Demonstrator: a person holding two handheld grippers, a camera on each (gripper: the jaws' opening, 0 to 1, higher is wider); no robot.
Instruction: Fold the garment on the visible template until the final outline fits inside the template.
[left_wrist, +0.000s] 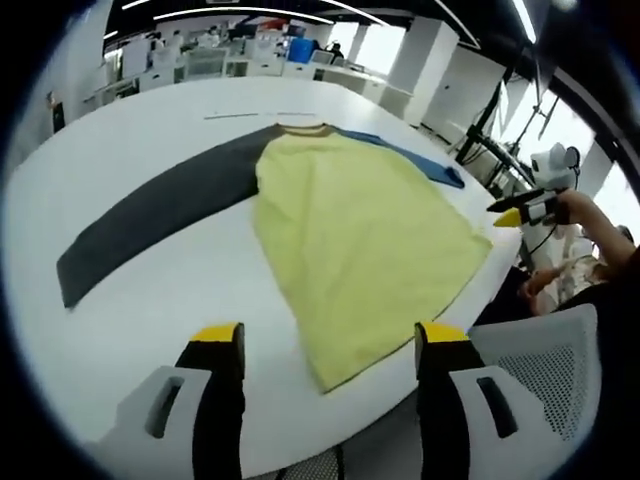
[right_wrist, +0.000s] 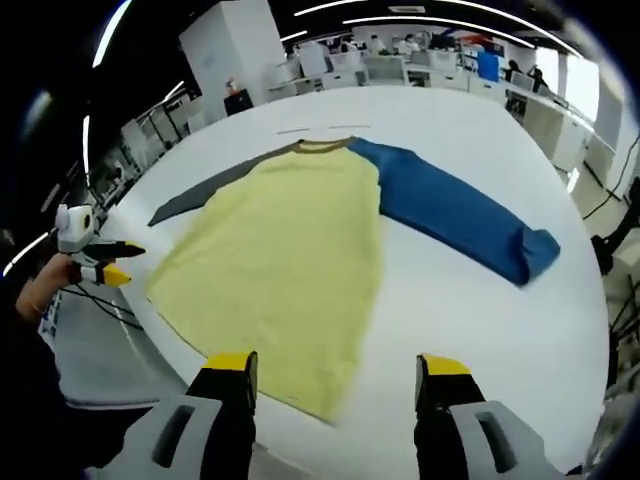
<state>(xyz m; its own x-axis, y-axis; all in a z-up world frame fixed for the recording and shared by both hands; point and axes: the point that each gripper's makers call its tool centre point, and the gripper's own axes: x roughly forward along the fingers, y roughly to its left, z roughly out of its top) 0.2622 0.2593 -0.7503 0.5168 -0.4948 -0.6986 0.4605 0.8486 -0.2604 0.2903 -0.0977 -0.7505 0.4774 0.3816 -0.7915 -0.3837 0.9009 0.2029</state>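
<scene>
Both sets of jaws spread wide, gripping nothing: left gripper, right gripper. Just beyond, shirt flat on table, hem near, collar far. Grey sleeve out left, nearer left gripper; blue sleeve out right, nearer right.

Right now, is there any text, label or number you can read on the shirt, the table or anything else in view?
None readable.
Yellow shirt: no print or label shows.
White table: no readable markings.
Background shelves and boxes: too small and blurred to read.
</scene>
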